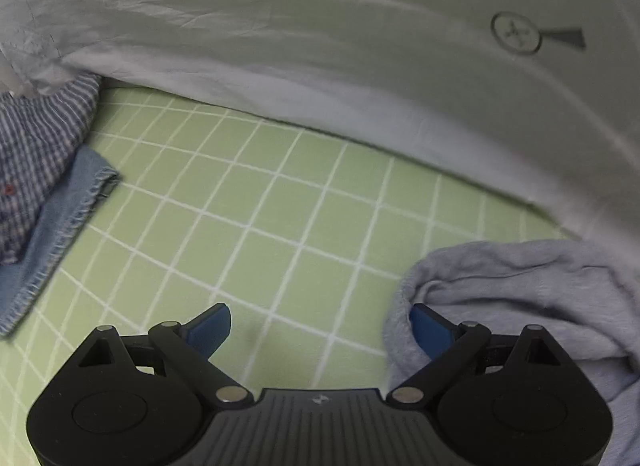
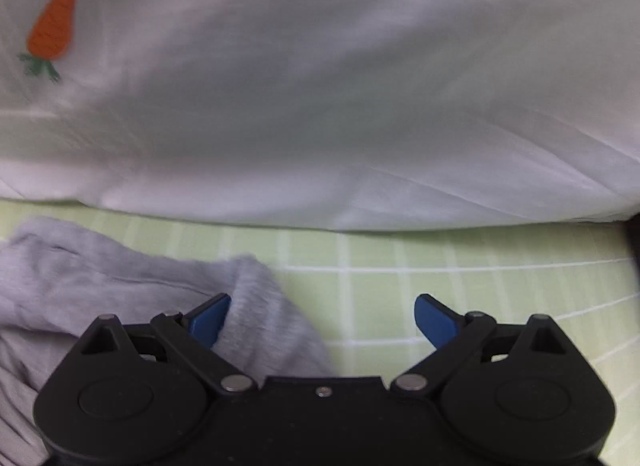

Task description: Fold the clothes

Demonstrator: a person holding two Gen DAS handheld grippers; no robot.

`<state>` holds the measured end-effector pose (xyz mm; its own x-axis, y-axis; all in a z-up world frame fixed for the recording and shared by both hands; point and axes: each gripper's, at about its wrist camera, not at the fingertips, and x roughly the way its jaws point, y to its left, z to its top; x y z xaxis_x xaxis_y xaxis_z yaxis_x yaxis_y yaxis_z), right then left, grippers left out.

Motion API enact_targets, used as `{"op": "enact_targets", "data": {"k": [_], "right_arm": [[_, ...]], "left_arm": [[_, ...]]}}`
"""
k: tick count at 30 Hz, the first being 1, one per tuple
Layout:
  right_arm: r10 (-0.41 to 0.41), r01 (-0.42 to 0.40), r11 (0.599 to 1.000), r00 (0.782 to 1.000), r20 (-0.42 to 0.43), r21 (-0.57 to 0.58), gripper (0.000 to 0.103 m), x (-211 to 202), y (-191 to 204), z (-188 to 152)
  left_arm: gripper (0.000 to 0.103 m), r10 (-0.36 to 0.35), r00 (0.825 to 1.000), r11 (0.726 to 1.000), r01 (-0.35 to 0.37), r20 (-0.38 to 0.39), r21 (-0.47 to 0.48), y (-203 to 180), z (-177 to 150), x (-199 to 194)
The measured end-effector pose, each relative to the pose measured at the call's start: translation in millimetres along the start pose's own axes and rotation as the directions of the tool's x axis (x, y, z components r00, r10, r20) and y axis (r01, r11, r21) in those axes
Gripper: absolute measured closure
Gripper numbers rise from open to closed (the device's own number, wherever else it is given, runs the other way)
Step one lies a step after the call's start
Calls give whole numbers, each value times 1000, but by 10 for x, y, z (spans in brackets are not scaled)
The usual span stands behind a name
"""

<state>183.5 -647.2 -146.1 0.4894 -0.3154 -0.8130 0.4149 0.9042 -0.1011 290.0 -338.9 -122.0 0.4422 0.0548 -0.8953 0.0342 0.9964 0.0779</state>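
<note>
Just ahead of both sets of jaws, a crumpled pale grey knit garment (image 1: 520, 290) lies on the green gridded desk mat (image 1: 260, 225). My left gripper (image 1: 320, 330) and right gripper (image 2: 322, 320) both gape wide, holding nothing. The cloth looks soft, light and floppy; I'd pinch its rolled edge beside each inner jaw.

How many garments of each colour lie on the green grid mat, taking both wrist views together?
White garment with a carrot print: 1
Grey garment: 1
Blue-and-white checked garment: 1
Light blue denim piece: 1
Total: 4
</note>
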Motion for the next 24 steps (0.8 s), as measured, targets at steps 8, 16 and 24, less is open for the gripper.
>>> {"op": "enact_targets", "data": {"k": [8,16,24], "right_arm": [[-86,74,995,977,193,70,6,-648,-293,-263],[-132,117,991,894,429,62,6,-1620,-299,-751],[-120,97,992,916,383,77,6,-2063,-572,-1435]], "left_arm": [[7,8,978,1000,-2,209,-29,94,-71,-531],[7,-25,912,999,31,410,-9,233,-460,-1443],[7,-31,926,999,31,376,7,460,-1198,-1731]]}}
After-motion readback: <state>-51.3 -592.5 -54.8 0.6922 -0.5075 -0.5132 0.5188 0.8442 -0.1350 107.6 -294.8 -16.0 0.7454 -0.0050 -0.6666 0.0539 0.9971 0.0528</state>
